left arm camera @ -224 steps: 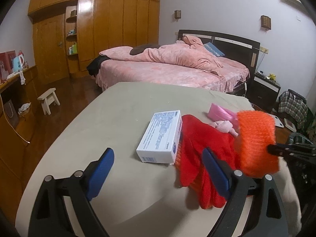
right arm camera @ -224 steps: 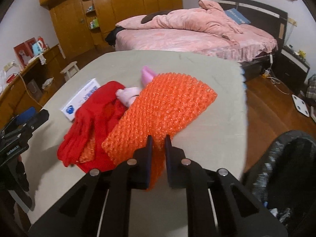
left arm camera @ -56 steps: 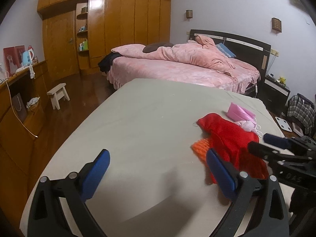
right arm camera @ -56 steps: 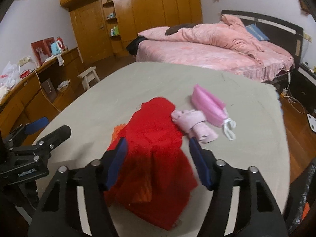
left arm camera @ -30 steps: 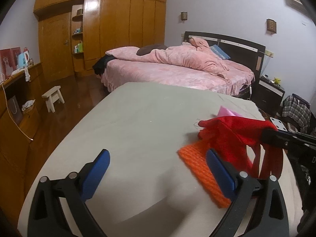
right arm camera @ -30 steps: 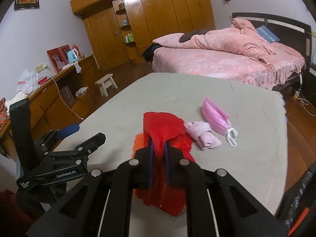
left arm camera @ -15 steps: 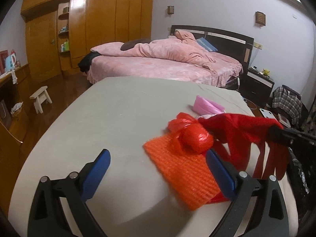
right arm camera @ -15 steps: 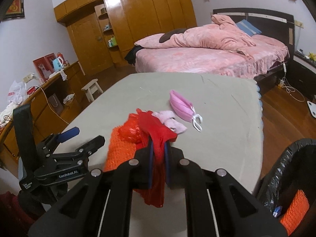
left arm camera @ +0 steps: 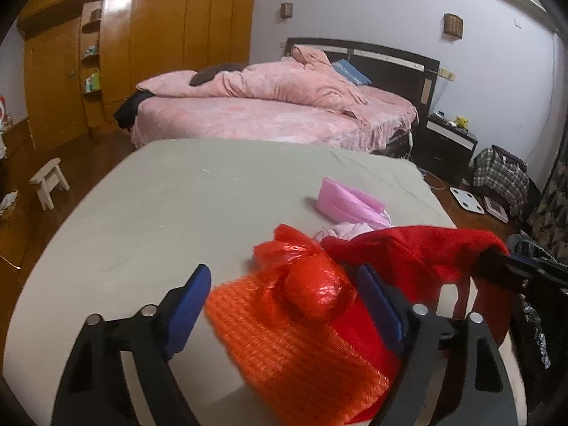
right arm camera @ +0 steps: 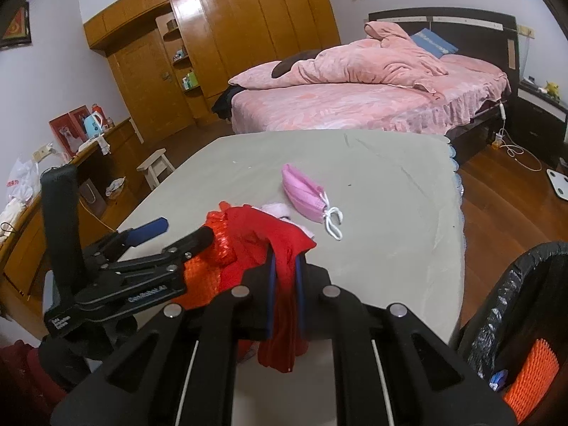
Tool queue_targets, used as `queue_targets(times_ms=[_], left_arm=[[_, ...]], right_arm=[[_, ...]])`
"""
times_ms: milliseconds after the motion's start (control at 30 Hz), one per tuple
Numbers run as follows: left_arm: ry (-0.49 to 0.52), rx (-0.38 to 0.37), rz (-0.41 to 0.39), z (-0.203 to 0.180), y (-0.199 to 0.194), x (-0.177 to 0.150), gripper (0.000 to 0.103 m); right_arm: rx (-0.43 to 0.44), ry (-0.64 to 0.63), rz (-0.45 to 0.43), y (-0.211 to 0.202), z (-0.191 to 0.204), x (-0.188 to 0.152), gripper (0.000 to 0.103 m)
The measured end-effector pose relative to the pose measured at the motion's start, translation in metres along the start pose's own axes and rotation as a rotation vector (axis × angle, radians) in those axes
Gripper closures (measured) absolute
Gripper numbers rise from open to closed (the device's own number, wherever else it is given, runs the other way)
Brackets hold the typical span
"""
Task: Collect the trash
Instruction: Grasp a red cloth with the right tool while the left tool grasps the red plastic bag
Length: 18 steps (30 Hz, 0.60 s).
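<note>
My right gripper (right arm camera: 284, 269) is shut on a red glove (right arm camera: 280, 245) and holds it lifted over the table's near right part; the glove also shows in the left wrist view (left arm camera: 419, 255). My left gripper (left arm camera: 284, 298) is open around a knotted red plastic bag (left arm camera: 309, 277) that lies on an orange mesh sheet (left arm camera: 294, 348). A pink face mask (left arm camera: 348, 202) and a small pale pink cloth (left arm camera: 349, 229) lie farther back on the grey table (left arm camera: 159, 206).
A bin with a black liner (right arm camera: 514, 305) stands by the table's right edge and holds orange mesh (right arm camera: 532, 372). A pink bed (left arm camera: 266, 113), a wooden wardrobe (left arm camera: 142, 53) and a small stool (left arm camera: 49, 181) are beyond the table.
The right gripper closed on the red glove and lifted it toward the right, uncovering the red bag and orange mesh. The left gripper moved forward around the bag.
</note>
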<state>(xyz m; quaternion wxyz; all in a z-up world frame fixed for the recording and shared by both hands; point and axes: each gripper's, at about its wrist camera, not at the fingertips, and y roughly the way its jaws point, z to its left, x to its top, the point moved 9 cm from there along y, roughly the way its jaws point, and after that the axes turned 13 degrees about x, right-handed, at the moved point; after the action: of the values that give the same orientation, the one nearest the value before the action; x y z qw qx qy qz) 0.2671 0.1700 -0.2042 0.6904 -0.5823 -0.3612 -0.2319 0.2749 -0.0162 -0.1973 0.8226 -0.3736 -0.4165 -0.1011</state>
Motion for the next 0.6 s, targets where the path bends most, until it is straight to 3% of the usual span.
queue_targets(times_ms=[100, 133, 167, 233, 600], left_arm=[[0.011, -0.026, 0.037, -0.007, 0.009, -0.003, 0.030], [0.017, -0.040, 0.050, -0.011, 0.012, -0.004, 0.037], [0.020, -0.052, 0.061, -0.013, 0.014, -0.006, 0.050], [0.016, -0.089, 0.086, -0.018, 0.017, -0.007, 0.061], [-0.012, -0.074, 0.001, -0.011, -0.021, 0.007, 0.067]], right_arm=[[-0.010, -0.005, 0.005, 0.003, -0.005, 0.001, 0.094], [-0.012, -0.003, 0.005, 0.003, -0.007, 0.002, 0.094], [-0.013, 0.001, 0.005, 0.004, -0.009, 0.002, 0.094], [-0.010, 0.009, 0.004, 0.005, -0.011, 0.003, 0.094], [0.006, 0.000, -0.011, -0.002, -0.005, 0.009, 0.094]])
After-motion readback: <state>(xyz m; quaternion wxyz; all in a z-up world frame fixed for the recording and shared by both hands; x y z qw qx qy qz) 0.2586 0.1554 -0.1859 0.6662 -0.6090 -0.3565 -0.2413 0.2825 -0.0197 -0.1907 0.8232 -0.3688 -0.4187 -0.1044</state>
